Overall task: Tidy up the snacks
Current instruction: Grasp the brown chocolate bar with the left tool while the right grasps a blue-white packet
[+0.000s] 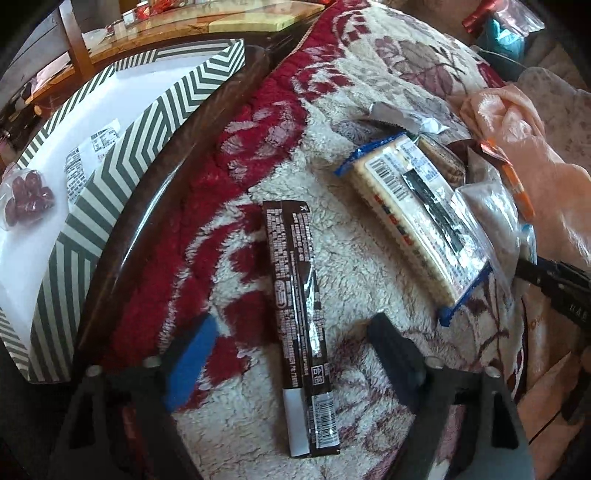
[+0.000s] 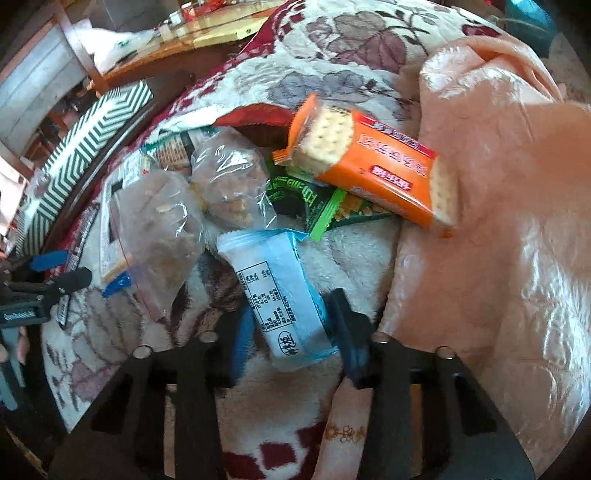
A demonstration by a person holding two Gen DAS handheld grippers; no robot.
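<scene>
Left gripper [image 1: 295, 354] spread wide, pointing down at a fleecy red-and-cream blanket [image 1: 354, 266] — brown snack stick [image 1: 301, 328] lying flat between the fingers, neither pad touching it. Blue tape on the left finger [image 1: 192, 365]. Just past that, up and to the right: a blue-edged cracker pack [image 1: 413, 221], barcode side up, resting on the blanket with a clear bag of something brownish [image 1: 491, 218] tucked against its far edge. Off to the left, over the blanket's edge, a zigzag-striped box [image 1: 110, 177] standing open, with a small bag of dark red fruit [image 1: 26, 199] and a couple of white-labelled packets on its white bottom. Wooden bench [image 1: 192, 26] beyond that at the top, cluttered, details too small to tell.

Right gripper [image 2: 291, 332] clamped on a light blue wrapped snack [image 2: 277, 299], fingers pressing its sides near the close end. Next out, to the left, two clear bags of brown bits [image 2: 159, 229] side by side. A green wrapper [image 2: 317, 206] poking out behind the blue one, partly buried. On top of that, an orange cracker pack [image 2: 373, 162] lying tilted, crackers showing at both ends. Peach satin cloth [image 2: 498, 184] bunched along the right side. Other gripper visible at the far left edge, and the striped box again beyond the pile.
</scene>
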